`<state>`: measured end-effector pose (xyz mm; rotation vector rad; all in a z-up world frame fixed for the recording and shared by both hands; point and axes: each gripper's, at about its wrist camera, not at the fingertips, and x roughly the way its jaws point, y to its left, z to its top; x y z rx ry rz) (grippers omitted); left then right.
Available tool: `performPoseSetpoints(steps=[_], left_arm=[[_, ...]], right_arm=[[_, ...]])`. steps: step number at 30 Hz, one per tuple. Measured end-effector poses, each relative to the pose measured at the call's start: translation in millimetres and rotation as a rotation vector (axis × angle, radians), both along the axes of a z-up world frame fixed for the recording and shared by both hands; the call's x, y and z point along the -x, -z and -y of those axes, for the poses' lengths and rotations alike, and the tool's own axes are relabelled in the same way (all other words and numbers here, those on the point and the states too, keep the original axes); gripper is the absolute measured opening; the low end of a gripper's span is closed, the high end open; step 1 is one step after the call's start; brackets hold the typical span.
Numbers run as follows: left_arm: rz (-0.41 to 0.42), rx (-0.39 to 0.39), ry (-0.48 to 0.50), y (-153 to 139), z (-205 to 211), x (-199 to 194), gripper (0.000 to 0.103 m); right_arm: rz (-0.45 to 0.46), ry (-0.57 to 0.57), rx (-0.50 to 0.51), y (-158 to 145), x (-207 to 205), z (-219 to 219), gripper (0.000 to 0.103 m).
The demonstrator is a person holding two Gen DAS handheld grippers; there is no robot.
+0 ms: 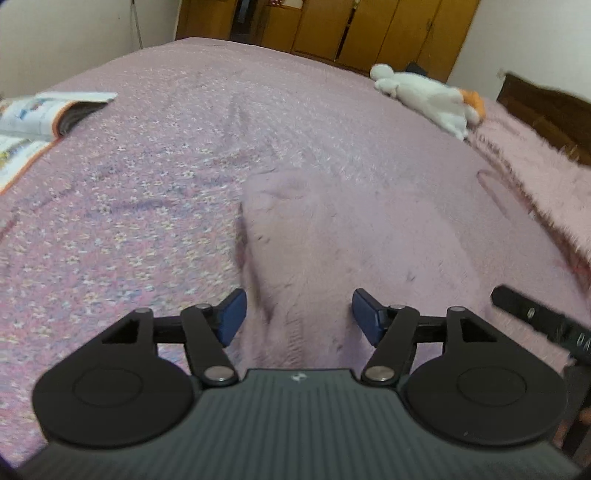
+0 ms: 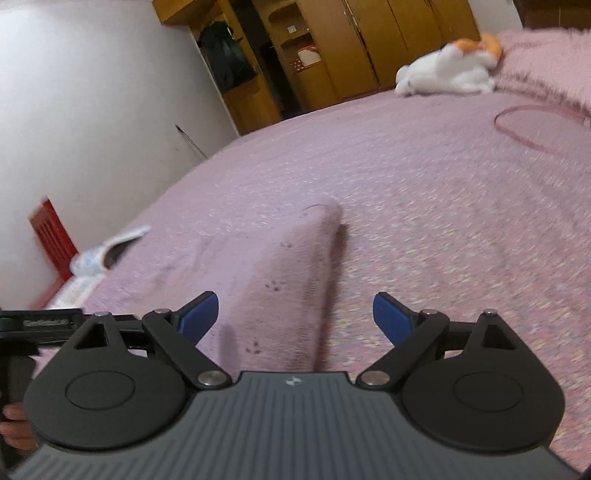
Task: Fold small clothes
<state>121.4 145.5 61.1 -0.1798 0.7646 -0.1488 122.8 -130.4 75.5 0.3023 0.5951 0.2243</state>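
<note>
A small pale pink garment (image 1: pixel 332 236) with tiny dark prints lies flat on the pink flowered bedspread (image 1: pixel 147 166). My left gripper (image 1: pixel 299 314) is open and empty, its blue pads just above the garment's near edge. In the right wrist view the same garment (image 2: pixel 288 273) runs away from me as a long strip. My right gripper (image 2: pixel 295 317) is open and empty over its near end. The right gripper's black body (image 1: pixel 539 321) shows at the right edge of the left wrist view.
An open magazine (image 1: pixel 40 118) lies at the bed's left edge. A white and orange plush toy (image 1: pixel 428 96) lies at the far right, next to a fluffy pink blanket (image 1: pixel 546 184). A red cord loop (image 2: pixel 524 125) lies on the bed. Wooden wardrobes (image 1: pixel 369 26) stand behind.
</note>
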Motion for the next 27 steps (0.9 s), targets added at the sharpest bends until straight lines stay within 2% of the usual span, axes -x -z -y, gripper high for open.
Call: performPoseSetpoints(steps=[3,4,6,9,11,13,16,18,20,24,27], left_arm=[[0.004,-0.090,-0.027,8,-3,3,0.068],[0.009,-0.118,-0.040,11,-6,4,0.073],[0.014,-0.111,-0.053,16,-14,4,0.078],[-0.003,-0.060,-0.063,18,-22,4,0.078],[-0.013,-0.014,-0.066,17,-27,3,0.077],[-0.027,0.072,-0.069,15,-34,1,0.075],[-0.049,0.200,-0.087,15,-43,-5,0.075],[-0.069,0.256,-0.091,16,-44,-11,0.075],[-0.101,0.274,-0.073,19,-42,-19,0.075],[-0.137,0.295,-0.027,29,-34,-30,0.075],[-0.154,0.379,-0.004,39,-34,-37,0.075]], right_arm=[[-0.015,-0.076,0.030,7,-1,-13,0.092],[-0.029,-0.114,0.024,10,-2,-19,0.091],[-0.063,-0.196,0.000,17,-4,-32,0.091],[-0.039,-0.209,0.041,18,0,-43,0.092],[-0.052,-0.216,0.013,15,-3,-37,0.092],[-0.068,-0.208,-0.053,11,-6,-22,0.092],[-0.089,-0.180,-0.209,7,-11,6,0.095],[-0.126,-0.155,-0.326,7,-22,27,0.098],[-0.173,-0.139,-0.411,15,-35,41,0.098],[-0.257,-0.142,-0.438,37,-62,43,0.098],[-0.308,-0.161,-0.482,59,-72,34,0.098]])
